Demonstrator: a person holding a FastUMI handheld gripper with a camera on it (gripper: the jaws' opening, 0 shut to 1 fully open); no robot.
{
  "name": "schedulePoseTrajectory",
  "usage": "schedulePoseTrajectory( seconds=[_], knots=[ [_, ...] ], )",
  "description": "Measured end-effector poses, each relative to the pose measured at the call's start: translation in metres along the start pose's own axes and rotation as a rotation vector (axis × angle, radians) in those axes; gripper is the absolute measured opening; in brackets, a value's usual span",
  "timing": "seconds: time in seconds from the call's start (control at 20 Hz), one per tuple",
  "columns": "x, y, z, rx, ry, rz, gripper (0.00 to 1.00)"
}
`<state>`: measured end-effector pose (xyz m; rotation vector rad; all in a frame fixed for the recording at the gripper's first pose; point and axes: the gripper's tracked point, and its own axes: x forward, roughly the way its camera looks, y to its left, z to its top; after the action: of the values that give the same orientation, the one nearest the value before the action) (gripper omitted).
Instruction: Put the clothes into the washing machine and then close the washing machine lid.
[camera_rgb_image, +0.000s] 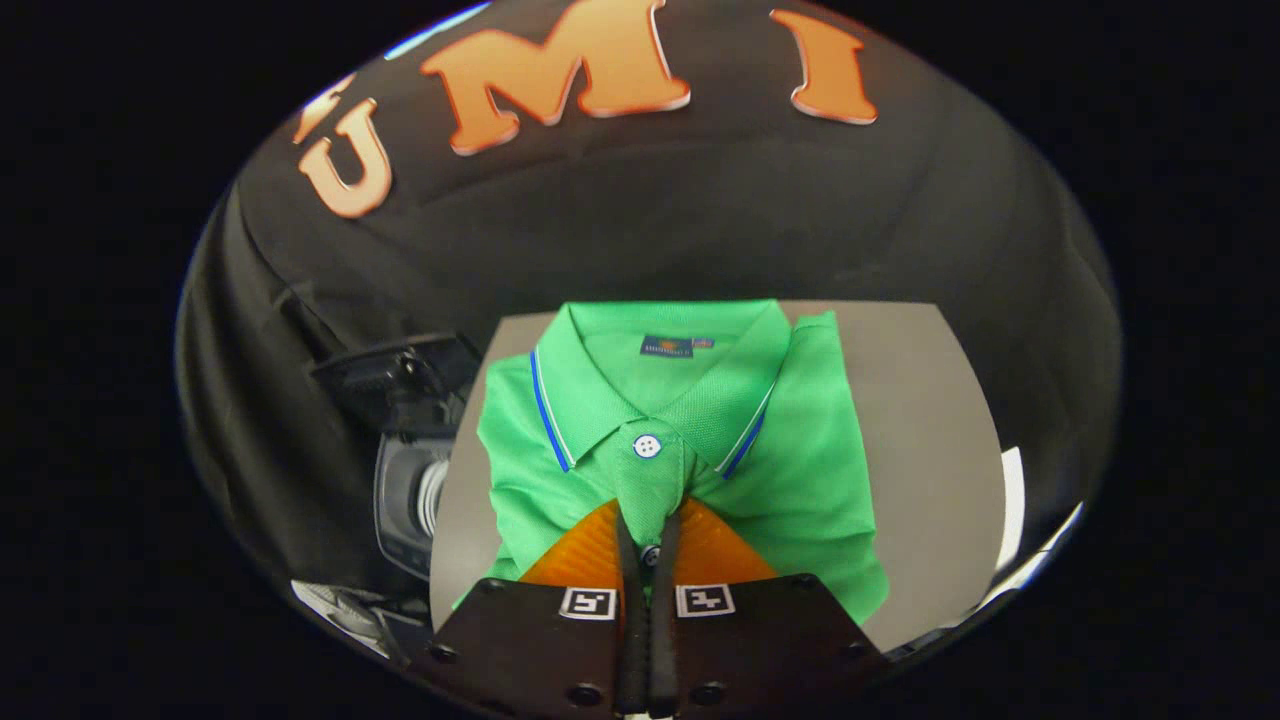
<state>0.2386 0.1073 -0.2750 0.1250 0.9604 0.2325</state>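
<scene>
Gripper (645, 535) fingers pinched together on the folded green piqué polo shirt's (800, 450) buttoned placket, atop flat grey table (930, 420).

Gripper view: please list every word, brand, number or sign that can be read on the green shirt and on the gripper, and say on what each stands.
No text can be read.
Dark blue neck label inside the collar of the folded green polo shirt: too small to read.
Black-and-white square markers on the gripper: patterns, not words. Its fingers are closed on the shirt's button placket.
</scene>
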Motion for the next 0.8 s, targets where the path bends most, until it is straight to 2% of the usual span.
schedulePoseTrajectory(
  seconds=[0.2, 0.35, 0.6, 0.8],
  knots=[
    [0.002, 0.0, 0.019, 0.042, -0.37, 0.018, 0.08],
    [-0.008, 0.004, 0.031, 0.024, -0.593, 0.025, 0.08],
    [-0.062, 0.009, 0.046, 0.04, -0.778, 0.053, 0.08],
    [-0.117, 0.021, 0.051, -0.007, -0.886, 0.008, 0.08]
  ],
)
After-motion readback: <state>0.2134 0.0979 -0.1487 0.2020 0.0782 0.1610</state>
